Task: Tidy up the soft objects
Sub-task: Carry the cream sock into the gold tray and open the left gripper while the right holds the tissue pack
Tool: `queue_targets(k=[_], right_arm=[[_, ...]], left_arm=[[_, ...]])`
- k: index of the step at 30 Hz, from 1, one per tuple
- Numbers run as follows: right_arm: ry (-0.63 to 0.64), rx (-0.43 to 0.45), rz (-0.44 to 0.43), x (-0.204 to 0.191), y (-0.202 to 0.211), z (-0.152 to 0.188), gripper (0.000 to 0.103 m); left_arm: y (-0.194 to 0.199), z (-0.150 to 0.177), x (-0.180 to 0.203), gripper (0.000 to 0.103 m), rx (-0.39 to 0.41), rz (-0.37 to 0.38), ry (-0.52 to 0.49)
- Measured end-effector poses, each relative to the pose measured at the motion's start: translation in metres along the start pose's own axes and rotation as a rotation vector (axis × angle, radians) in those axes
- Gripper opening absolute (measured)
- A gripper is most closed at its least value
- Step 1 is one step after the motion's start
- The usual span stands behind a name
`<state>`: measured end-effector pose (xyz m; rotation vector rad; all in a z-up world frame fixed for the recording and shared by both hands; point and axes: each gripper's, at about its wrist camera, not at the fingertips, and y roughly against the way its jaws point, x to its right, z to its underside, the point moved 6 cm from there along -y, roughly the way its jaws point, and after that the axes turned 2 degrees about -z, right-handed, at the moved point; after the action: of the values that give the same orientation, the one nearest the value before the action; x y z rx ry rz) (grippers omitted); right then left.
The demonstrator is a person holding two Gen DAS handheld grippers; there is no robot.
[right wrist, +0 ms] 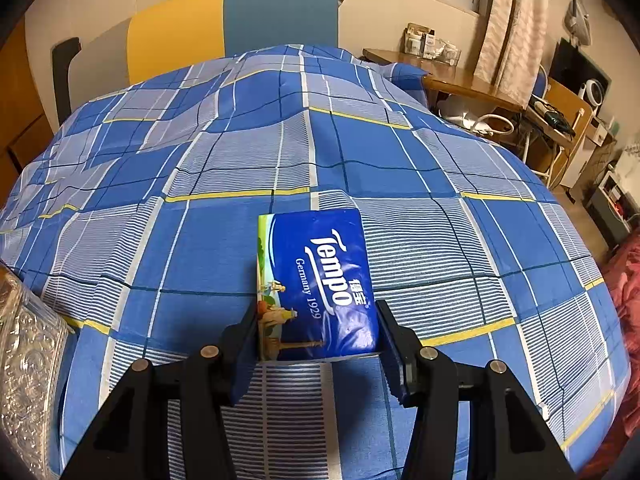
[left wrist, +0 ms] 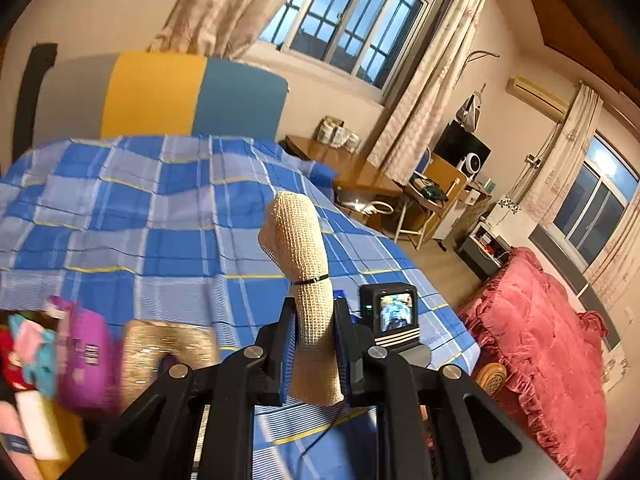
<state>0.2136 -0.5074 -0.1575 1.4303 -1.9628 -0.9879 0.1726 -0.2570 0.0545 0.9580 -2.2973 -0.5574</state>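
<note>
In the left wrist view my left gripper (left wrist: pixel 314 344) is shut on a beige mesh-fabric roll (left wrist: pixel 298 248) tied with a thin black band; the roll stands up between the pads, held above the blue checked bedspread (left wrist: pixel 132 208). In the right wrist view my right gripper (right wrist: pixel 316 340) is shut on a blue Tempo tissue pack (right wrist: pixel 320 276), gripped by its two long sides and lifted flat over the bedspread (right wrist: pixel 420 168). At the lower left of the left wrist view lies a blurred heap of soft things: a purple item (left wrist: pixel 82 356), a teal and pink one (left wrist: pixel 34 344) and a golden patterned box (left wrist: pixel 168 344).
A small black camera device (left wrist: pixel 390 312) stands on the bed just right of the left gripper. A silver embossed box (right wrist: pixel 28 364) is at the left edge. A yellow and blue headboard (right wrist: pixel 240 20), a wooden desk (right wrist: pixel 460 76) and a red quilted cover (left wrist: pixel 548 340) surround the bed.
</note>
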Motion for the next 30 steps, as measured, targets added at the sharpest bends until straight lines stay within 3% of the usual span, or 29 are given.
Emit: queue_targets(k=[7, 12, 20, 30], right_arm=[[-0.002, 0.009, 0.017, 0.002, 0.002, 0.0, 0.054], [-0.024, 0.021, 0.022, 0.004, 0.006, 0.0, 0.054], [-0.018, 0.043, 0.033, 0.004, 0.009, -0.001, 0.054], [-0.005, 0.046, 0.059, 0.007, 0.008, -0.001, 0.054]], left_arm=[[0.055, 0.006, -0.069, 0.016, 0.039, -0.103, 0.02], [0.082, 0.027, -0.14, 0.016, 0.026, -0.211, 0.108], [0.072, 0.098, -0.218, 0.016, -0.128, -0.295, 0.242], [0.027, 0.161, -0.259, 0.017, -0.316, -0.34, 0.242]])
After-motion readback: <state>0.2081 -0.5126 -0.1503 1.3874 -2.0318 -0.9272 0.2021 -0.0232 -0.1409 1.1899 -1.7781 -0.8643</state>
